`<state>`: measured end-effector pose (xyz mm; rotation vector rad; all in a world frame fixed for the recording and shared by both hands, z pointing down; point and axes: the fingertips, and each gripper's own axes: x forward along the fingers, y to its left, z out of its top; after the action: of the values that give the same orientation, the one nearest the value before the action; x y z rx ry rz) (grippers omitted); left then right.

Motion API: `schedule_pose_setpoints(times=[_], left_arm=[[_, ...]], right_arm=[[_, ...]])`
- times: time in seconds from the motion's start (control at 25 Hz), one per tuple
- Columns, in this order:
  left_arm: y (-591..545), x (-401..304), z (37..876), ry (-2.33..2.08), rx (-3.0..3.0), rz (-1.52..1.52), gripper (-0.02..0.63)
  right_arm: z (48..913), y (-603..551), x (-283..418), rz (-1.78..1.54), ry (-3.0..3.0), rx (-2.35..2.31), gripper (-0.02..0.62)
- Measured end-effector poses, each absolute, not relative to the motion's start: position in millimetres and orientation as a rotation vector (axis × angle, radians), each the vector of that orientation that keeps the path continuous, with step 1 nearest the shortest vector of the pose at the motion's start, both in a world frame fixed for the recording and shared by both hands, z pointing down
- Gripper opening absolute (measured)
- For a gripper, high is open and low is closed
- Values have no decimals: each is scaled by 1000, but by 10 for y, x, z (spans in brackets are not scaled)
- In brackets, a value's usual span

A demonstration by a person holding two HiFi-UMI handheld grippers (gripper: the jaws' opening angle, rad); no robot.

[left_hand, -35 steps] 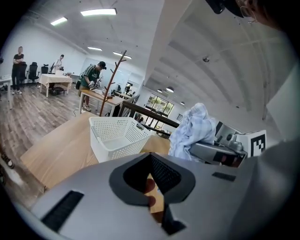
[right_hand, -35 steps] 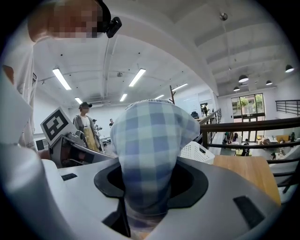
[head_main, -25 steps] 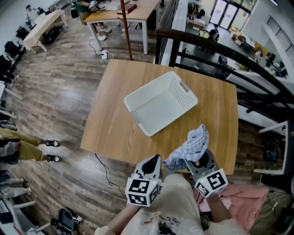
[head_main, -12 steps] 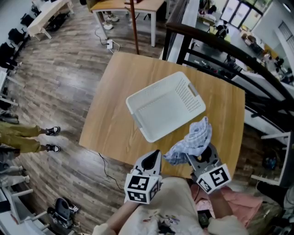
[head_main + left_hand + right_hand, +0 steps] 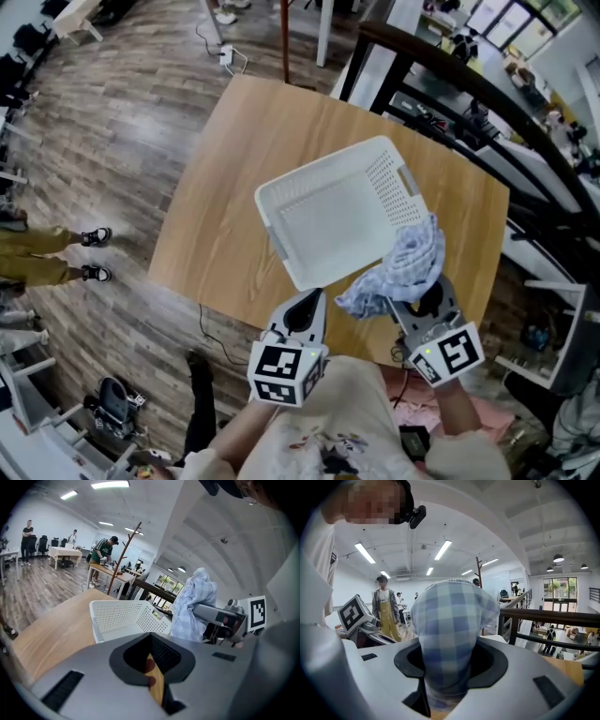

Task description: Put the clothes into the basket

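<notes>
Both of your grippers have come forward across the table [image 5: 220,187] over the last second. The checked cloth [image 5: 410,265], which hung short of the basket [image 5: 328,225] before, now overlaps its near right corner in the head view.

Your right gripper [image 5: 412,302] has its jaws clamped on the lower end of that blue-and-white cloth. In the right gripper view the fabric fills the gap between them and stands up in a bunched column above the jaws. The cloth sits at about 4 o'clock from the basket's middle, raised over the rim. Whether it touches the rim cannot be told.

Your left gripper [image 5: 307,307] sits at 6 o'clock from the basket, over the near edge of the table. Its tip points toward the basket's near wall. Its jaws are drawn together, with only a thin sliver of wood showing between them, and it carries nothing.

The white perforated basket lies turned at an angle near the middle of the table, and its floor is bare. Pink fabric [image 5: 487,417] lies at 5 o'clock from your right gripper, below the table's edge.
</notes>
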<state>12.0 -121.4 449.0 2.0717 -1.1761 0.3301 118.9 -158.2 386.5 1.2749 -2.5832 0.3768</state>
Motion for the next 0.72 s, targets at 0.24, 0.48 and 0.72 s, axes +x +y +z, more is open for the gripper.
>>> schedule_pose_setpoints(times=[0.24, 0.48, 0.72], left_arm=[[-1389, 64, 4602, -1192, 2042, 333, -3], [-1496, 53, 4740, -1199, 2020, 337, -3], [-1621, 67, 4892, -1198, 1988, 362, -3]], right_arm=[[3900, -1864, 1078, 318, -2574, 1185, 210], [4001, -2069, 1031, 276, -2560, 1131, 210], [4124, -2268, 973, 206, -2547, 1070, 210]])
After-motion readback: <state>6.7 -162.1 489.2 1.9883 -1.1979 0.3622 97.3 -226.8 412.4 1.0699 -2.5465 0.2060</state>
